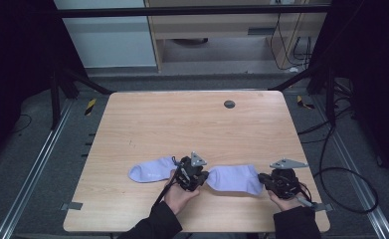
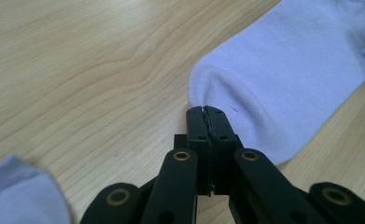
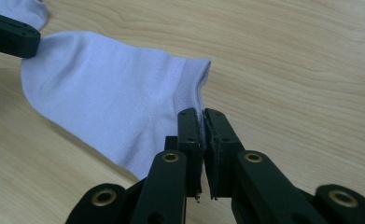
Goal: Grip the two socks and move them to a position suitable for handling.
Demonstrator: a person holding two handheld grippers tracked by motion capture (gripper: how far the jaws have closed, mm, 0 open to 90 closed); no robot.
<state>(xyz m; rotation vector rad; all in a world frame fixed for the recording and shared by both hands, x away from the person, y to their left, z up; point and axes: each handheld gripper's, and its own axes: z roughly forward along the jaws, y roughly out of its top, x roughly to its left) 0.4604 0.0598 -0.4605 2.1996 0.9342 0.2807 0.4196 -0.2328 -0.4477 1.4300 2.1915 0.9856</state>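
Two lavender socks lie flat on the tabletop [image 1: 147, 124] in the lower middle of the high view. The right sock [image 1: 236, 179] is pinched at both ends: the left claw [image 2: 207, 111] is closed on its toe, the right claw [image 3: 201, 116] closed on its cuff edge. The left sock [image 1: 151, 170] lies untouched just left of the left claw. Judgement: grasping is done; the sock is not yet lifted, and pairing or stacking it with the other remains outstanding.

Sock [image 3: 110, 107]: soft matt knit cloth. Table [image 1: 182, 124]: smooth pale wood-grain. Tongs: matt black plastic.
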